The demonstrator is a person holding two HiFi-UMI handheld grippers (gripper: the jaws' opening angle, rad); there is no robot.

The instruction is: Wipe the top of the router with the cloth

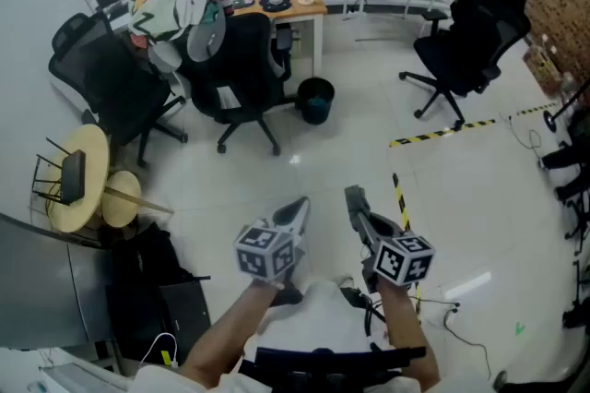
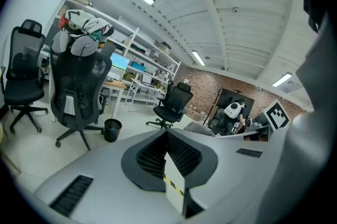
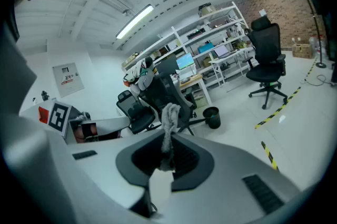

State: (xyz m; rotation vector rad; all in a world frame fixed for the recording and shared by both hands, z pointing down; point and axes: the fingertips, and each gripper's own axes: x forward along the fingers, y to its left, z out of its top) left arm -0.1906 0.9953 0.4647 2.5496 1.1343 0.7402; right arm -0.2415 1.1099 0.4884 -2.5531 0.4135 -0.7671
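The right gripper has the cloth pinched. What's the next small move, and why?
Probably turn the head and both grippers to look for the router. The right gripper is shut on the cloth, the left gripper is shut with nothing in it, both hang over the floor, and no view shows a router.

White floor (image 1: 350,124); black chairs (image 1: 241,68); wooden desk (image 1: 309,8)

Ahead of the left gripper (image 1: 300,207) and the right gripper (image 1: 355,196) the glossy white floor (image 1: 369,124) lies open; flat yellow-and-black tape strips (image 1: 447,132) cross it; farther off, a black round waste bin (image 1: 315,99) stands just beside a black mesh office chair (image 1: 241,73); a second black office chair (image 1: 470,41) closes the right side; the grey cloth (image 3: 169,118) in the right gripper's jaws touches nothing else.
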